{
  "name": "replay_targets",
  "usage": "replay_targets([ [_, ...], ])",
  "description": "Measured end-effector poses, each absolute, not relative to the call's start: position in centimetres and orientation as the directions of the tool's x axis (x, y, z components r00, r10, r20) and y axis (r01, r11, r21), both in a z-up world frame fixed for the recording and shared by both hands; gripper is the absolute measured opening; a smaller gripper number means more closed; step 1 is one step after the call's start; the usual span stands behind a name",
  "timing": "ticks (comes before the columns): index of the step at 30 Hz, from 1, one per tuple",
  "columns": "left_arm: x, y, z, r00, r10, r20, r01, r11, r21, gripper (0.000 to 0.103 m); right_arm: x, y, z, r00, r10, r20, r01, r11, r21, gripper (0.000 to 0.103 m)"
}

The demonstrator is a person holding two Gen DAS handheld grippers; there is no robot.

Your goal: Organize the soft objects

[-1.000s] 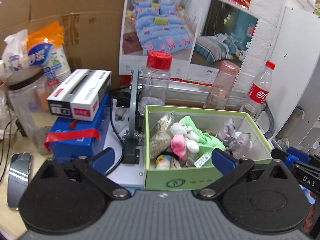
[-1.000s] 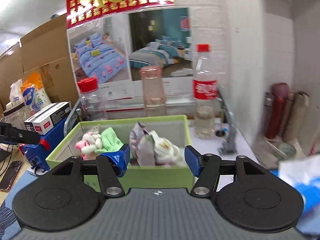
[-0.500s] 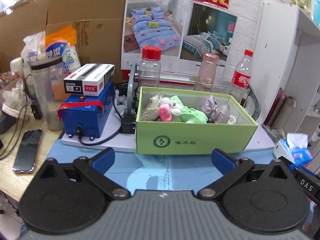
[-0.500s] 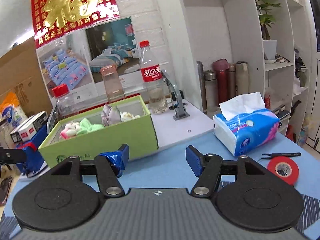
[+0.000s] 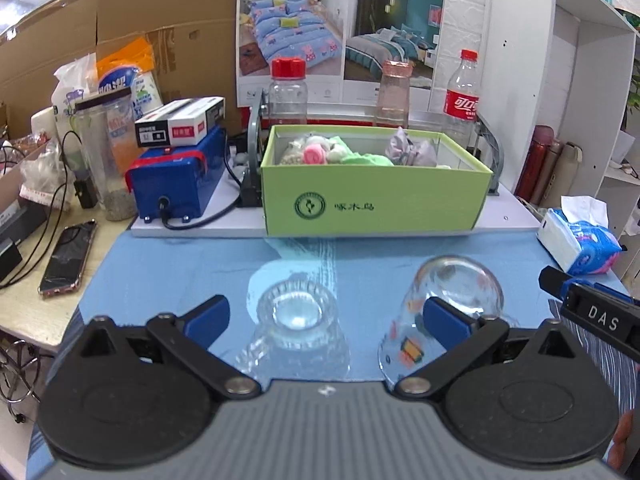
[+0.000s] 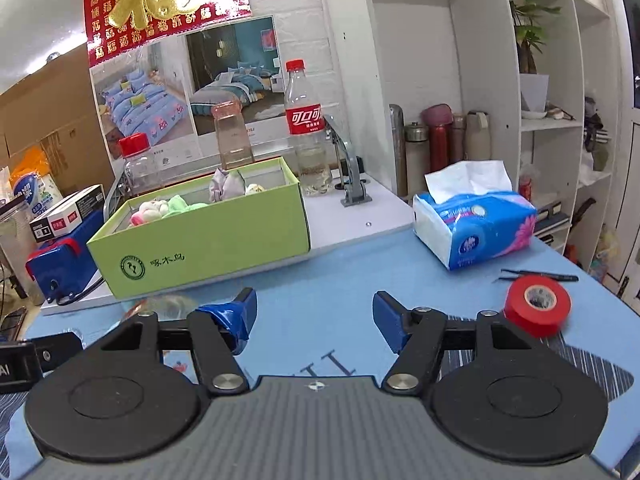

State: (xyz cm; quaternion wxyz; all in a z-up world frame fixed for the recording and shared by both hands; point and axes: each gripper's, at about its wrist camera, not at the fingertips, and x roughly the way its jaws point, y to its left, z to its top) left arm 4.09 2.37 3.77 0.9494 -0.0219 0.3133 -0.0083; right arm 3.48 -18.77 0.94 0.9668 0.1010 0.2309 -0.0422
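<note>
Blue mat (image 5: 168, 264) covers my table. Soft toys (image 5: 320, 154) sit inside the green box (image 5: 374, 208) at its back edge, straight ahead of both grippers. My left gripper (image 5: 326, 316) and right gripper (image 6: 314, 316) are wide open, holding nothing. Left looks nearer.

From my left wrist view, the green box (image 5: 376, 204) front wall hides the lower parts of the soft toys (image 5: 320, 154); I can't separate them. Left gripper (image 5: 326, 314) finger covers part of the right glass cup (image 5: 456, 292). Tissue pack (image 5: 576, 240) sits near the frame edge. Red tape roll (image 6: 536, 308) looks blurred.
</note>
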Motion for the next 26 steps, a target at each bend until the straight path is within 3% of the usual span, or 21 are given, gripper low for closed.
replay_targets([
  [12, 1.1, 1.2, 1.7, 0.792, -0.008, -0.610, 0.012, 1.000, 0.003, 0.103, 1.6, -19.3, -1.6, 0.835, -0.067, -0.546, 0.160, 0.979, 0.125, 0.051],
  [26, 0.5, 1.2, 2.1, 0.810, 0.007, -0.587, -0.001, 1.000, 0.010, 0.103, 1.1, -19.5, -1.5, 0.841, -0.029, -0.540, 0.139, 0.977, 0.164, 0.052],
])
